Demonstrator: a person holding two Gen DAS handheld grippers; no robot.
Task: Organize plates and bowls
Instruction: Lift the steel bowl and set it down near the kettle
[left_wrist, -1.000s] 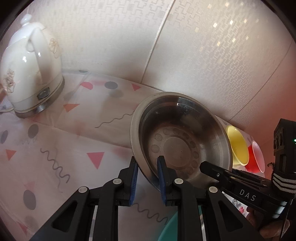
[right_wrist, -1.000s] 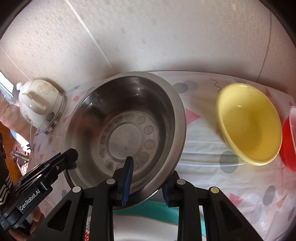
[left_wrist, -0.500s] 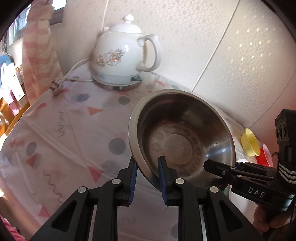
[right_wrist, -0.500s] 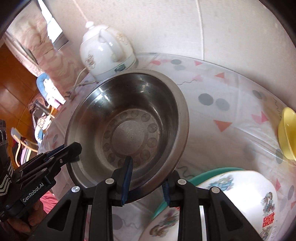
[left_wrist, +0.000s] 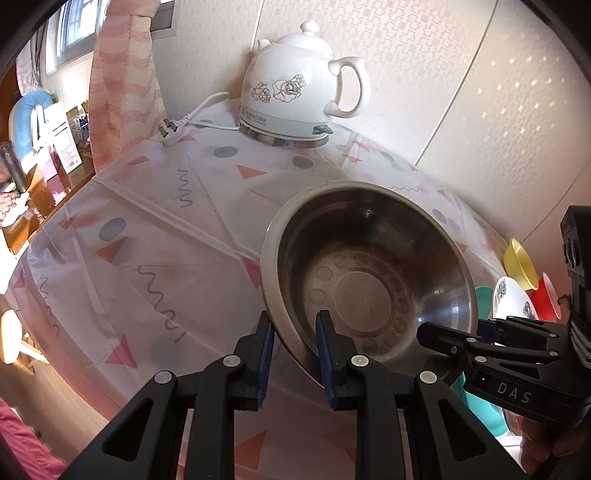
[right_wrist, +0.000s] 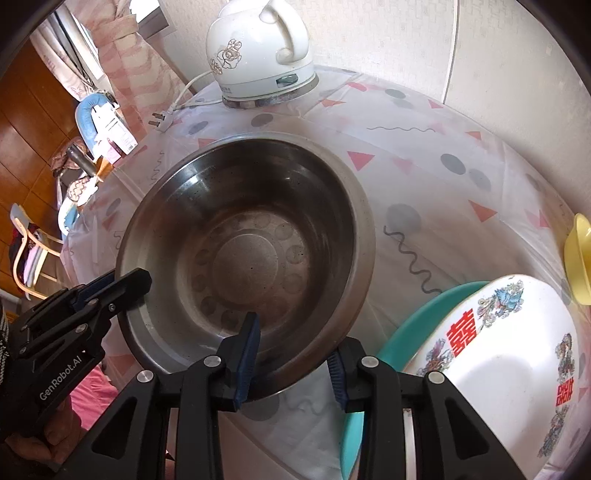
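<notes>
A large steel bowl sits low over the patterned tablecloth, tilted toward the cameras. My left gripper is shut on its near-left rim, one pad outside and one inside. My right gripper straddles the near-right rim; its jaws are opening, the rim still between the pads with a little slack. Each gripper shows in the other's view, at the bowl's sides. A white patterned bowl rests on a teal plate just right of the steel bowl.
A white kettle with a loose cord and plug stands at the table's far end by the wall. A yellow bowl and a red bowl lie far right. The table's left edge drops to the floor.
Both grippers carried the steel bowl leftward along the table, toward the kettle end. The yellow bowl slid to the right edge of view. The right pads stand slightly wider apart.
</notes>
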